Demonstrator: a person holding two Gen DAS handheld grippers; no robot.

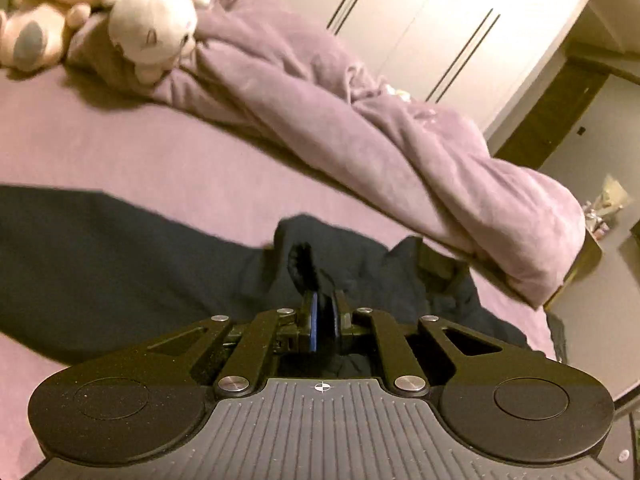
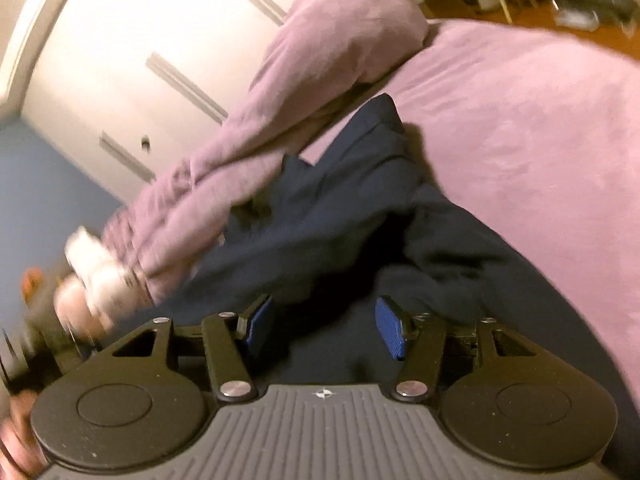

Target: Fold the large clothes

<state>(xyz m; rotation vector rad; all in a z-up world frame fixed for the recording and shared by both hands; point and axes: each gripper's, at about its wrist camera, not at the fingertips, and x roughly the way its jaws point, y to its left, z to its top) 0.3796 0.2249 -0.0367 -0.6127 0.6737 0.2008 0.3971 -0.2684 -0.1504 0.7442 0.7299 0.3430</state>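
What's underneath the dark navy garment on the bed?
The navy garment lies on the purple bedsheet, pinched by the left gripper. Anything beneath its bunched folds is hidden.

We look from each wrist, low and close over the bed (image 1: pixel 120 140); both views share the navy garment (image 1: pixel 100 248) and lilac duvet (image 1: pixel 360 120).

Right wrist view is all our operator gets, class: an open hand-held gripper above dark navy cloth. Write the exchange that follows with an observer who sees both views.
Operator: Is the other side holding anything?
Observer: Yes. The left hand-held gripper is shut on a fold of the navy garment.
Operator: What lies past it?
Observer: A white plush toy sits on the bunched purple blanket.
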